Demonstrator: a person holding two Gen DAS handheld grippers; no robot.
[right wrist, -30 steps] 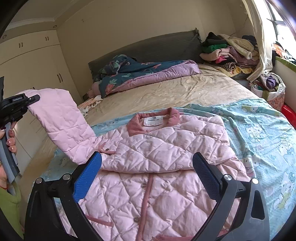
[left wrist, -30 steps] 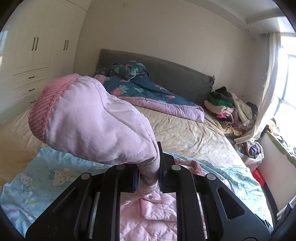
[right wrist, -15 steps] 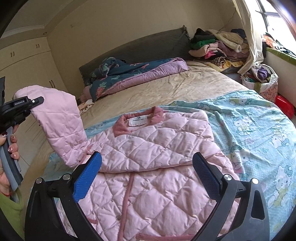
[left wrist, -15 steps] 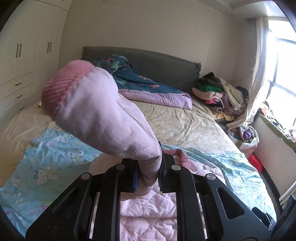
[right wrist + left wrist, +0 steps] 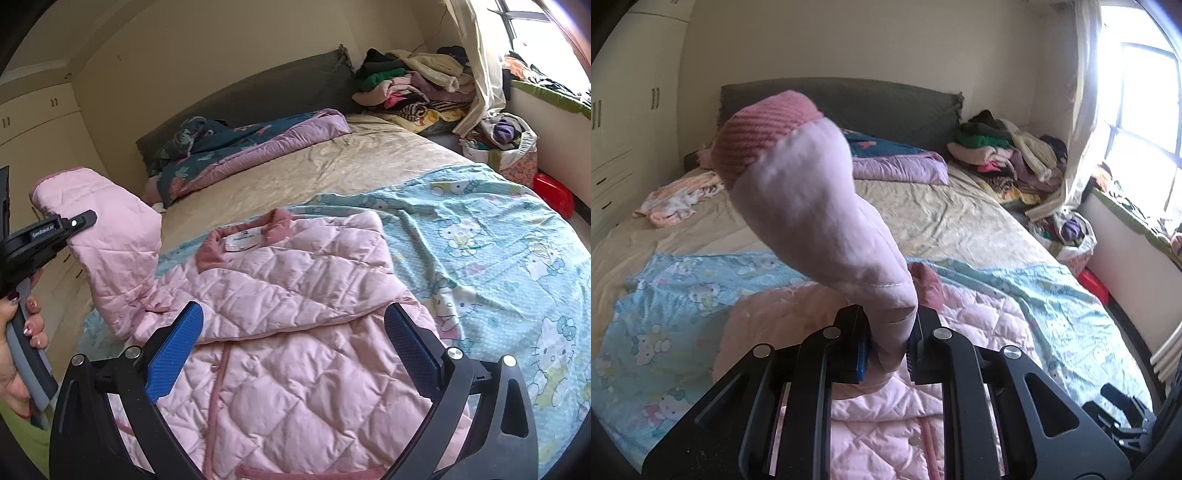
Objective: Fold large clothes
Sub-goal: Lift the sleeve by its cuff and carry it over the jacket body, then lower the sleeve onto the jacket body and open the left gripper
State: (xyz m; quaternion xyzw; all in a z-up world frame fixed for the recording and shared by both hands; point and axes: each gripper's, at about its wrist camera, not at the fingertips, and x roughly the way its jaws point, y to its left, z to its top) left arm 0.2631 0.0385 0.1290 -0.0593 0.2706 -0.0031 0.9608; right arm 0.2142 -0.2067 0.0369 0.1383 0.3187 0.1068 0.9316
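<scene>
Two grippers we see: right gripper fingers spread wide, nothing between, hovering over pink quilted jacket. Left gripper fingers pinching sleeve, lifted, ribbed cuff topmost. Jacket body flat on blue cartoon sheet, on bed. Farther: folded duvet, clothes pile by headboard.

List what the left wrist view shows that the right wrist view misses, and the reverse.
Left wrist only: the left gripper from behind, clamped on the pink sleeve, its ribbed cuff facing the camera, and small pale clothes by the wardrobe.

Right wrist only: the right gripper wide open over the quilted jacket, the neck label, and a hand on the other gripper's handle.

Both: the cartoon sheet, folded quilt and clothes pile.
</scene>
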